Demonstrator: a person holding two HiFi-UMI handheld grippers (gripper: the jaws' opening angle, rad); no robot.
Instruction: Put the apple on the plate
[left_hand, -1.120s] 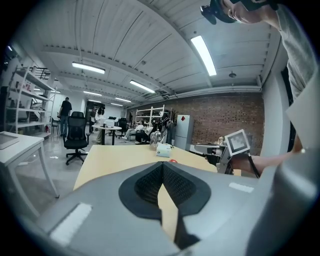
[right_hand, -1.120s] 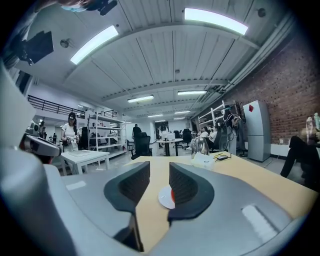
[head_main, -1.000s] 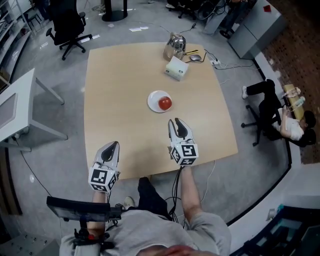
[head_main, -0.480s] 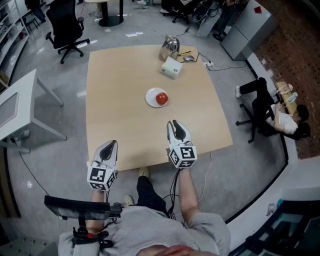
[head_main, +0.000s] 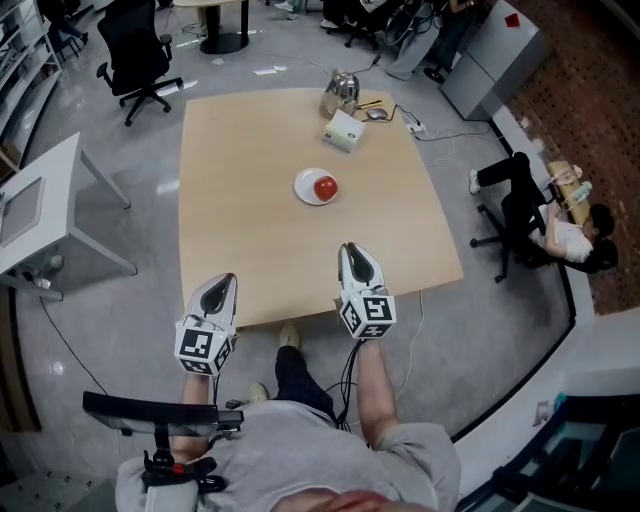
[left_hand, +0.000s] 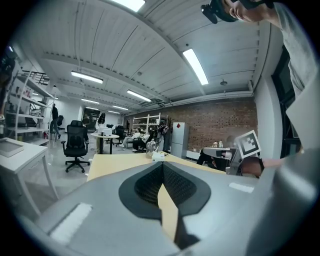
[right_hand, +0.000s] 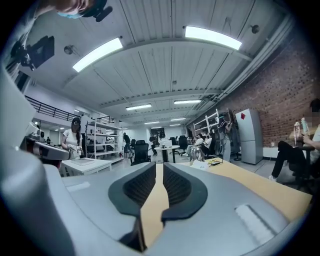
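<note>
A red apple (head_main: 325, 187) lies on a small white plate (head_main: 306, 187) at the middle of the tan table (head_main: 240, 220). Both grippers hang at the table's near edge, well short of the plate. The left gripper (head_main: 222, 285) (left_hand: 161, 167) is shut and empty, its pads meeting at the tips. On the right gripper (head_main: 355, 252) (right_hand: 158, 167) the jaws have just been closing; a thin slit still shows between the pads, with nothing in it. Neither gripper view shows the apple.
A white box (head_main: 343, 131) and a metal kettle (head_main: 340, 90) stand at the table's far edge with cables. A white side table (head_main: 40, 210) is at the left, an office chair (head_main: 135, 50) beyond it. A seated person (head_main: 560, 235) is at the right.
Both grippers have drawn back toward the near edge of the table, away from the plate. The apple and the plate have not moved.
</note>
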